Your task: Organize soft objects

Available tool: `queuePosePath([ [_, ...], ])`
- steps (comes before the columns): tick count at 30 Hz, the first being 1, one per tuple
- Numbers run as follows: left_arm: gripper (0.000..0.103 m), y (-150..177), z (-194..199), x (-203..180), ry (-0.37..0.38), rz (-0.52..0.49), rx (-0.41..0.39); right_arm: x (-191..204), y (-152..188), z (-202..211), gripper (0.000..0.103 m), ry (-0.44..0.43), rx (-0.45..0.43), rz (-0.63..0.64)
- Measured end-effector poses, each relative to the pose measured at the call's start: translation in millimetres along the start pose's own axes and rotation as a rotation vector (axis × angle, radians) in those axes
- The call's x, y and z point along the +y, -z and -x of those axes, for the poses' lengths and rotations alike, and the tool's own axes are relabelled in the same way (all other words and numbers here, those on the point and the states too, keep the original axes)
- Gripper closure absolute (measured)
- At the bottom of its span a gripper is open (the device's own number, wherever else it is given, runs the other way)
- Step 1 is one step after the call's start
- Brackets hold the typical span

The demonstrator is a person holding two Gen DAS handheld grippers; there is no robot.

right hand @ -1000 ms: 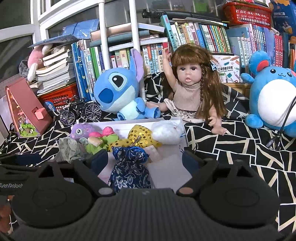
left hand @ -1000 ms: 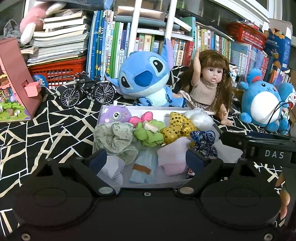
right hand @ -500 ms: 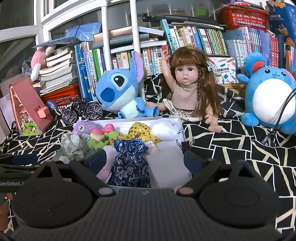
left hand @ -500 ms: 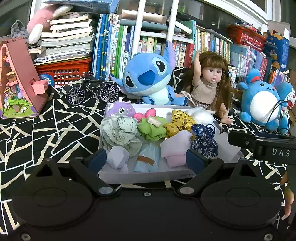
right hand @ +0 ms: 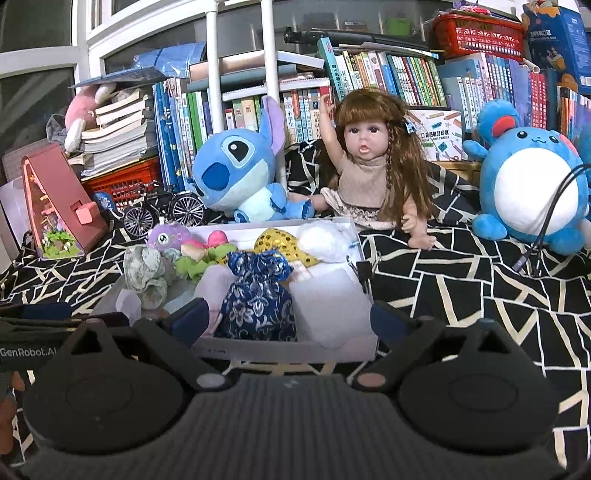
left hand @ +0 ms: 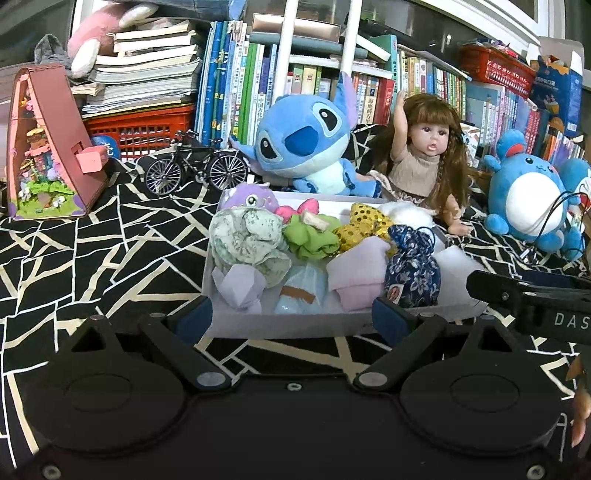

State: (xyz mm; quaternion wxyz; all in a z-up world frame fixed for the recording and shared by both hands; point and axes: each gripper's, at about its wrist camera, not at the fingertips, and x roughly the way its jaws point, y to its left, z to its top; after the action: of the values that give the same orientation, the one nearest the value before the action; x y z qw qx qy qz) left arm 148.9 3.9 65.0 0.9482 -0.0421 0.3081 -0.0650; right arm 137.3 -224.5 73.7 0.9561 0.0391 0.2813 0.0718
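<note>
Several crumpled fabric pieces [left hand: 251,240], rectangular white box [left hand: 295,325]

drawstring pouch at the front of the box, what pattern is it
Dark blue with a white floral print, on the drawstring pouch; clearest in the right wrist view.

Crowded bookshelf [right hand: 388,81], black geometric cloth [left hand: 92,243], window [right hand: 37,22] behind
</note>
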Motion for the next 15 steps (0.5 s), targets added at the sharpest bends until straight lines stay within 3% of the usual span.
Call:
queuePosePath([
  [15,0.010,27.0,-12.2,0.8,-0.073,-0.006,0.026,-4.4,33.7,-8.0,0.004,0.031,0.054,-0.042],
])
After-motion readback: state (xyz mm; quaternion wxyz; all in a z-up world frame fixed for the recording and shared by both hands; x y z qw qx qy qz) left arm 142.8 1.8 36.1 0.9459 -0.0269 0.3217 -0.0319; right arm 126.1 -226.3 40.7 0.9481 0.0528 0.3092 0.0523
